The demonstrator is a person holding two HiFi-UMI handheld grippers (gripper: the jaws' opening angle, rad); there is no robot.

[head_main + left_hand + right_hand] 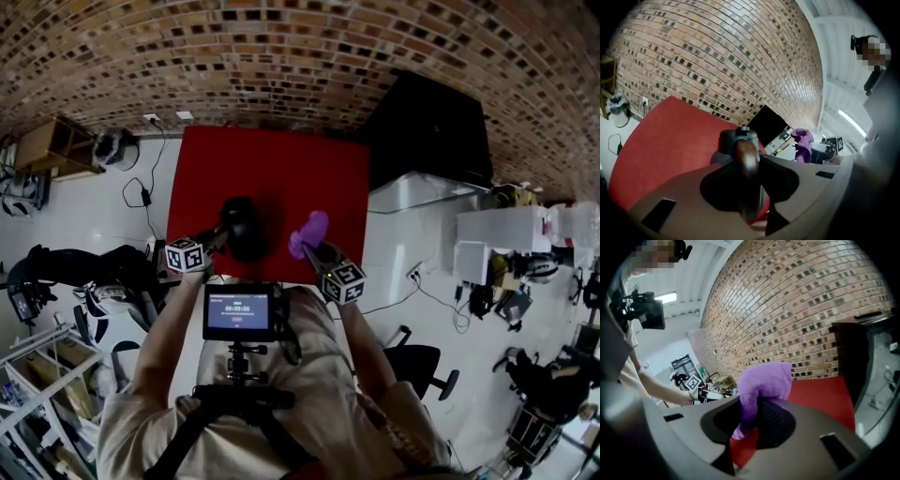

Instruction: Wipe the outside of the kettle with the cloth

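Observation:
A dark kettle point(246, 228) hangs over the red table point(272, 159), held by its brown wooden handle point(747, 157). My left gripper point(223, 234) is shut on that handle, its jaws closed round it in the left gripper view, where the kettle's lid point(743, 136) shows just beyond. A purple cloth point(308, 232) stands up from my right gripper point(319, 249), which is shut on it. In the right gripper view the cloth point(764, 385) bunches above the jaws. The cloth is a short way to the right of the kettle and apart from it.
The red table ends at a brick wall point(300, 56) behind. A black cabinet point(431, 127) stands to the table's right with white boxes point(506, 230) beyond it. Shelving and dark gear point(56, 281) crowd the floor at left.

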